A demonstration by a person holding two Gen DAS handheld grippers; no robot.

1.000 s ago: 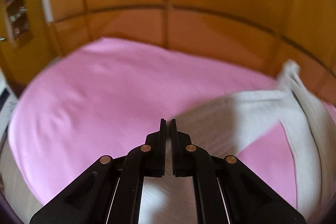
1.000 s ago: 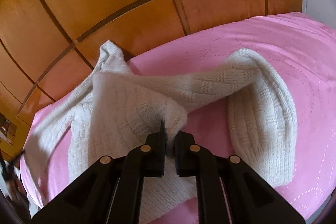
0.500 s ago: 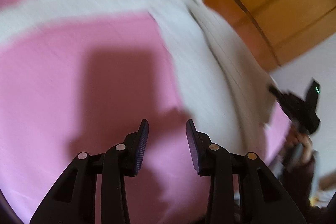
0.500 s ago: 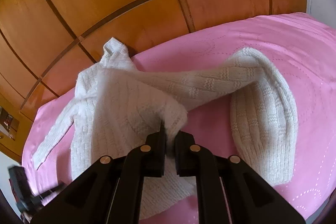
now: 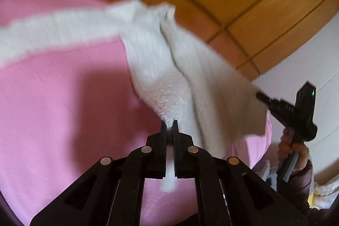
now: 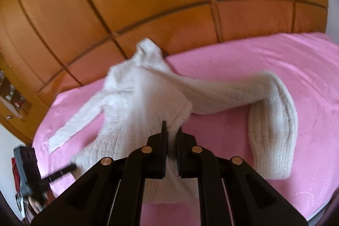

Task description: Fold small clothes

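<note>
- Sweater [image 6: 135, 103]: small cream-white knit, ribbed and fuzzy, soft and limp. It is partly lifted off the pink bed cover, hanging between the two grippers by its lower hem; the collar end lies farthest off, toward the wooden headboard.
- Long axis: runs from the pinched hem straight away from both sets of jaws to the collar. Any fold, as I judge it, carries the hem along this line toward the collar.
- Sleeves: one [image 6: 273, 120] stretches out to the right in the right wrist view, bends and doubles back on the cover, its cuff thick and chunky; the other [image 6: 72, 126] trails flat to the left, thinner-looking.
- Left gripper [image 5: 169, 126]: jaws pressed together on a peak of the knit at a hem corner, having just closed onto it; the cloth rises in a taut point directly ahead of the tips.
- Right gripper [image 6: 171, 130]: jaws clamped on the hem, the fabric bunched between them and draping below.
- Nearness: both grippers sit at the hem end, neither closer to the collar. Each shows at the edge of the other's view, the right one held in a hand [image 5: 294, 147] with a dark sleeve.
- Bed cover [image 6: 275, 60]: pink, smooth, quilted with dotted stitching, faintly creased.
- Headboard [image 6: 148, 3]: glossy orange-brown wood in panels divided by dark grooves, standing just behind the collar.
- Wall [image 5: 322, 52]: plain white, beside the headboard.
</note>
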